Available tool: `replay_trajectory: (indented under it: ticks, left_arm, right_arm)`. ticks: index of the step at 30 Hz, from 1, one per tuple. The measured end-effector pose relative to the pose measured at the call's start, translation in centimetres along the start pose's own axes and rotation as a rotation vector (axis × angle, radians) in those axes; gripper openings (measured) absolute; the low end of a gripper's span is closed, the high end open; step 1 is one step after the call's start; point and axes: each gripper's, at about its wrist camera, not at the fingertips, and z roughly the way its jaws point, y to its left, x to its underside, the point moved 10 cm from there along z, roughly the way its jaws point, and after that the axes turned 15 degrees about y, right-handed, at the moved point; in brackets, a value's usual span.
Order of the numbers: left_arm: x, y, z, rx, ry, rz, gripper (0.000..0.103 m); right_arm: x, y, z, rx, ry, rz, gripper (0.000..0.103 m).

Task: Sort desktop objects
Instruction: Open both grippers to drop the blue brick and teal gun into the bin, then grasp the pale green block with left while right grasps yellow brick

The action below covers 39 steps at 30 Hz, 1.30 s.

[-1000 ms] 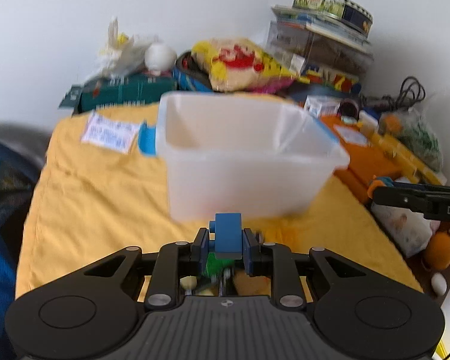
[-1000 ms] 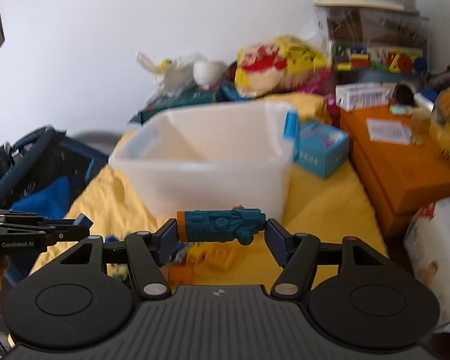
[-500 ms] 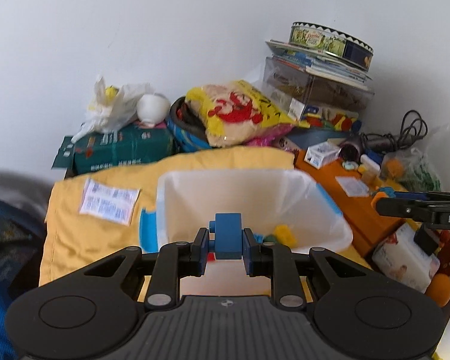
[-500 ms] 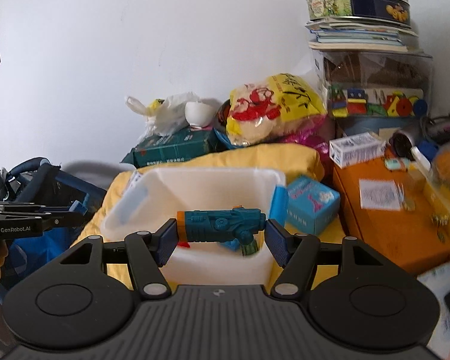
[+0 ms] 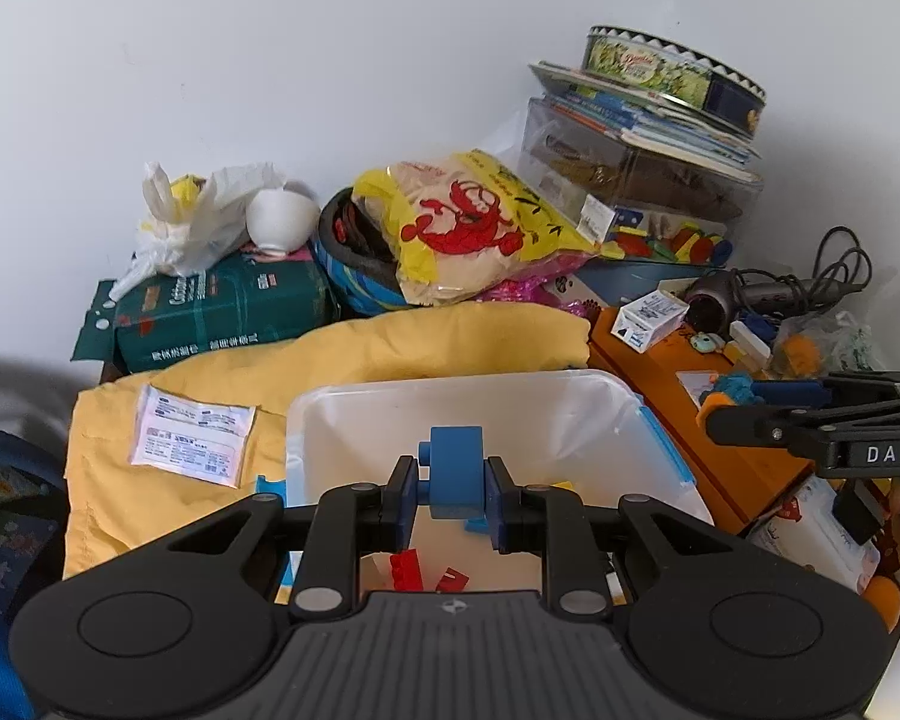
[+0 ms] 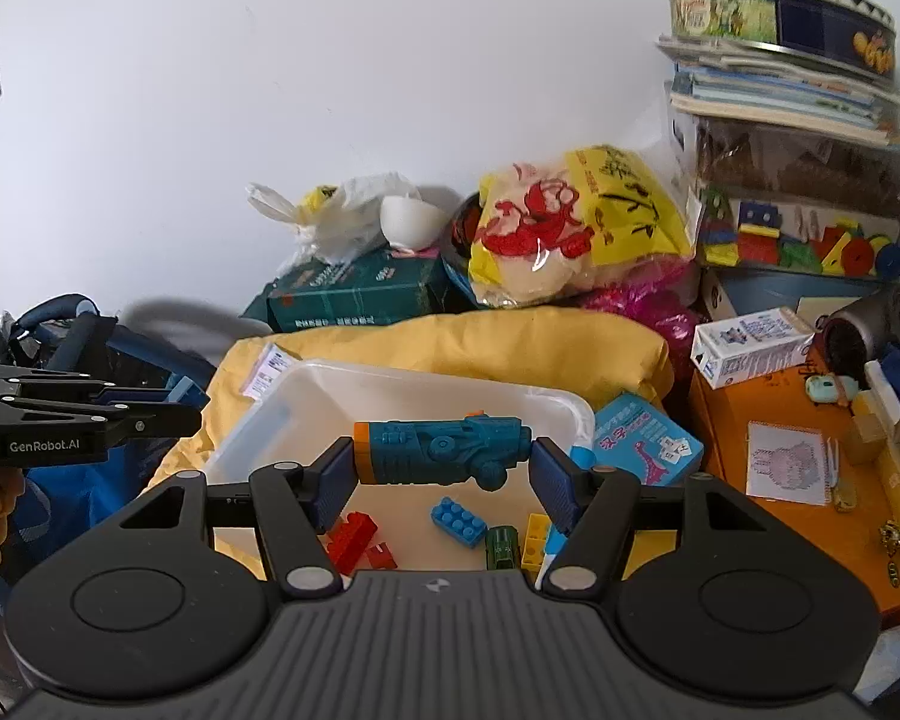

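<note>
The yellow cloth point(image 6: 510, 342) covers the surface and carries the white bin point(image 6: 402, 387), which sits open-topped right below both of your tools; that is evidently where the toys are being gathered, since red bricks point(image 6: 354, 540), a blue brick point(image 6: 459, 521), a yellow brick point(image 6: 534, 537) and a small green car point(image 6: 503, 546) already lie on its floor. Around it the clutter looks left alone: the yellow printed bag point(image 5: 468, 228) and green carton point(image 5: 222, 312) against the wall, the orange box point(image 6: 780, 450) to the side, the light blue box point(image 6: 645, 441) just beside the bin's far corner.

Your right gripper point(image 6: 444, 468) is pinching the teal toy blaster point(image 6: 444, 450) end to end, so its pads stand fairly wide apart. You hold it crosswise and level over the bin, which should let it drop flat inside once you release it.

Your left gripper point(image 5: 453, 495) is pressed close on a small blue block point(image 5: 456, 471), held by its side faces. It too hangs over the bin's interior, so opening should drop it among the bricks.

Judging by this, both pieces are ready for release.
</note>
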Motion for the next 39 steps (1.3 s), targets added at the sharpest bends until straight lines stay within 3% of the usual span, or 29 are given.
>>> replay_trajectory:
  ticks: [9, 10, 11, 13, 14, 18, 24, 28, 34, 39]
  left_arm:
    - [-1.6, 0.9, 2.8, -0.028, 0.063, -0.005, 0.026]
    - [-1.8, 1.0, 3.1, -0.043, 0.064, -0.002, 0.031]
    - [-1.9, 1.0, 3.4, -0.053, 0.070, 0.004, 0.044]
    - [-2.0, 1.3, 3.5, -0.082, 0.064, 0.003, 0.054]
    - [-1.9, 1.3, 3.4, -0.086, 0.057, 0.005, 0.054]
    - [-0.5, 1.3, 2.7, -0.090, 0.029, 0.035, 0.054]
    - [6.3, 1.0, 0.8, -0.048, -0.025, 0.102, 0.054]
    - [12.4, 1.6, 1.1, -0.044, 0.017, 0.067, 0.054]
    - [19.8, 2.4, 3.2, -0.035, 0.128, -0.035, 0.050]
    - [22.8, 2.1, 6.1, -0.062, 0.187, -0.005, 0.038]
  right_arm:
    - [-1.1, -0.8, 3.7, 0.026, 0.108, 0.005, 0.066]
    - [-1.2, -0.8, 4.1, 0.028, 0.118, 0.002, 0.066]
    - [-1.2, -0.7, 4.4, 0.031, 0.127, 0.001, 0.067]
    - [-1.5, -0.7, 5.1, 0.046, 0.140, -0.008, 0.077]
    - [-1.5, -0.8, 5.3, 0.060, 0.136, -0.009, 0.086]
    - [-1.1, -0.5, 5.2, 0.039, 0.121, -0.011, 0.087]
    - [2.5, 0.3, 3.8, -0.003, 0.096, -0.018, 0.087]
    - [7.1, 1.5, 3.3, -0.016, 0.091, -0.051, 0.086]
    - [12.8, 2.8, 5.0, 0.037, 0.121, -0.097, 0.074]
    - [15.9, 3.2, 7.0, 0.059, 0.168, -0.084, 0.065]
